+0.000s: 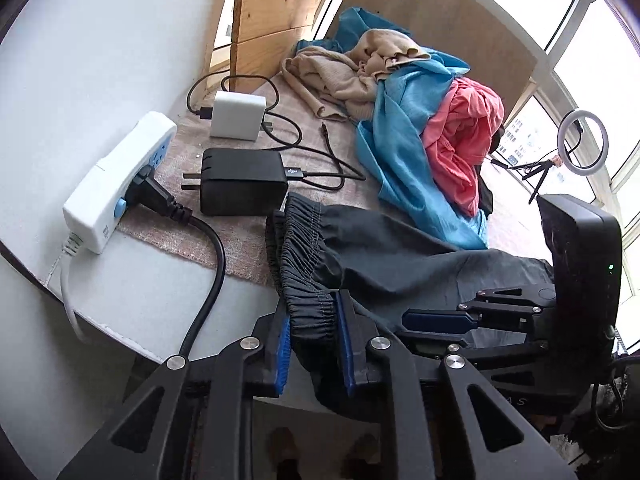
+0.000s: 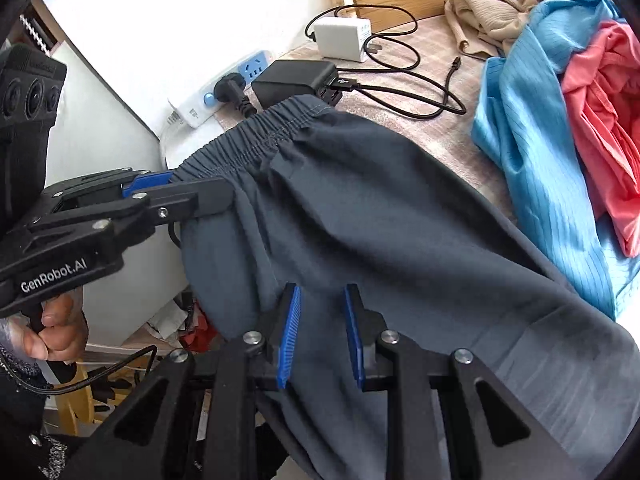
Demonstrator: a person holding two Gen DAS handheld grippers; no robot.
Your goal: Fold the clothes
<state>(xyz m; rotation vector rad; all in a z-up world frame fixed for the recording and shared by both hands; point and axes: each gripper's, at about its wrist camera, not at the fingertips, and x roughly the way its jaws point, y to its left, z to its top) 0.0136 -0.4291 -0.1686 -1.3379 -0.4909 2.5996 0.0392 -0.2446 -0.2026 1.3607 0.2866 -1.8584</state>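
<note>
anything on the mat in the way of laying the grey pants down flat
Yes. The black charger and its cable lie at the waistband end of the grey pants, and the clothes pile crowds the mat behind them.

Trousers (image 2: 360, 216) hang across both tongs: left gripper (image 1: 312, 312) on waistband end, right gripper (image 2: 320, 300) further along the cloth. Beyond the left gripper: two chargers (image 1: 242, 192), power strip (image 1: 120, 172) to their left. Clothes pile (image 1: 420, 120) beyond, to the right.
</note>
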